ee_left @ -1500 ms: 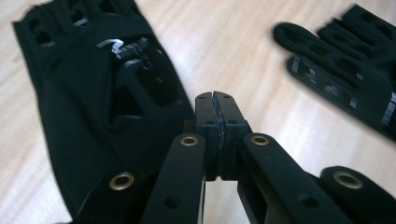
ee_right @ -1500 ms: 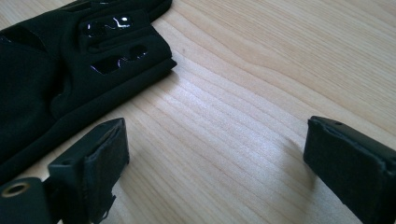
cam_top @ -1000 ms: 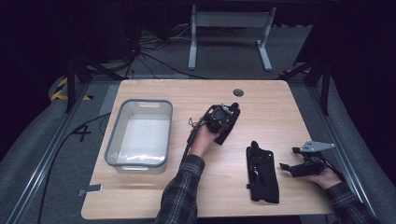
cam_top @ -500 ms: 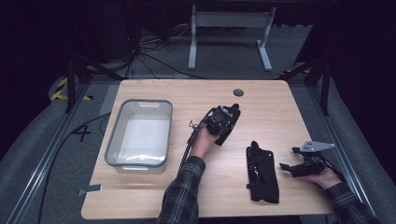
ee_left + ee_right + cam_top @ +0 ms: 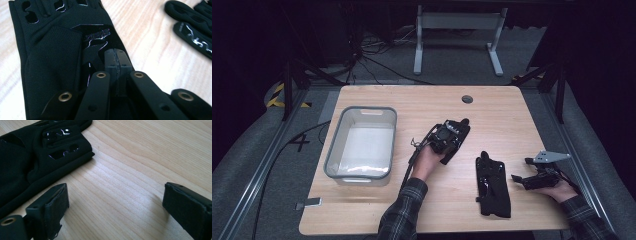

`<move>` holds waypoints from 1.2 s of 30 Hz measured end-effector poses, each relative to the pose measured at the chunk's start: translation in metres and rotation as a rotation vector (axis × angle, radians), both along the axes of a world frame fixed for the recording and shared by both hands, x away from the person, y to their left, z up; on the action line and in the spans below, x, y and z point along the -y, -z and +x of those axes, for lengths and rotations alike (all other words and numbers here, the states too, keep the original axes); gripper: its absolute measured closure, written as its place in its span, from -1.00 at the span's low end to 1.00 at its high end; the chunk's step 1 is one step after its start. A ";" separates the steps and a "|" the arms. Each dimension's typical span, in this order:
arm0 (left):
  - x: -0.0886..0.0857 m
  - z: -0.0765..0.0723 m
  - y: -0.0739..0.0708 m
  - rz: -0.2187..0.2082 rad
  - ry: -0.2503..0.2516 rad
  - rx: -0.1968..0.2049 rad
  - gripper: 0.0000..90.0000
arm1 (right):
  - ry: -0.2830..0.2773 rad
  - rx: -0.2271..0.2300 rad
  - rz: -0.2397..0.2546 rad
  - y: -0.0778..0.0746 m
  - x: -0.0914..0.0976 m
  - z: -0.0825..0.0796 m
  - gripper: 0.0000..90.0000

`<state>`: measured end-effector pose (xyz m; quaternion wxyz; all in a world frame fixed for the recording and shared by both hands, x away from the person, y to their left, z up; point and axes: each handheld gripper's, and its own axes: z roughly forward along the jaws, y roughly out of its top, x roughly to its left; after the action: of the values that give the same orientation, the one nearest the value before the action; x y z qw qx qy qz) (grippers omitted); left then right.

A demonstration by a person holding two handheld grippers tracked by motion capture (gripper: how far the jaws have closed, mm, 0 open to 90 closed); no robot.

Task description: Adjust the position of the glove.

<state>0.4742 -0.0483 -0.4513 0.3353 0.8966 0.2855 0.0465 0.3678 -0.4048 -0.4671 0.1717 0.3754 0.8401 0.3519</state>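
Lying on the wooden table (image 5: 377,210) are two black gloves. One glove (image 5: 493,186) sits flat at front right of centre, long axis running near-to-far, fingertips toward the far edge, cuff toward the person. Second glove (image 5: 57,50) is under the left gripper (image 5: 451,136) near table centre, angled up and to the right in the high view; that view hides most of it under the tool and hand. Left gripper view fills in the detail: mesh back, glossy star logo and lettering, slotted knuckle strip at top left, and the jaws pressed together on top of the glove's surface. Whether any fabric is pinched between them cannot be told. The other glove's fingers show at that view's upper right, apart on bare wood.

Right gripper (image 5: 532,180) is held low at the right edge, just beside the flat glove, not touching. Right gripper view shows its jaws wide apart over bare wood, glove edge with shiny slots at upper left.

Clear plastic bin (image 5: 362,145) stands at table left, well apart from both gloves.
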 end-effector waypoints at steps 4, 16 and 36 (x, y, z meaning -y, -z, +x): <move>-0.003 -0.010 0.000 -0.006 0.013 -0.009 1.00 | 0.000 0.000 0.000 0.000 0.000 0.000 -0.84; -0.013 -0.041 0.000 0.003 0.048 -0.025 1.00 | 0.000 -0.001 0.000 0.000 0.000 0.000 -0.84; -0.024 -0.098 0.002 -0.013 0.082 -0.042 1.00 | 0.000 0.000 0.000 0.000 0.000 0.000 -0.84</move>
<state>0.3761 -0.0244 -0.4532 0.3368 0.9061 0.2558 0.0120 0.3679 -0.4048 -0.4671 0.1717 0.3755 0.8400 0.3519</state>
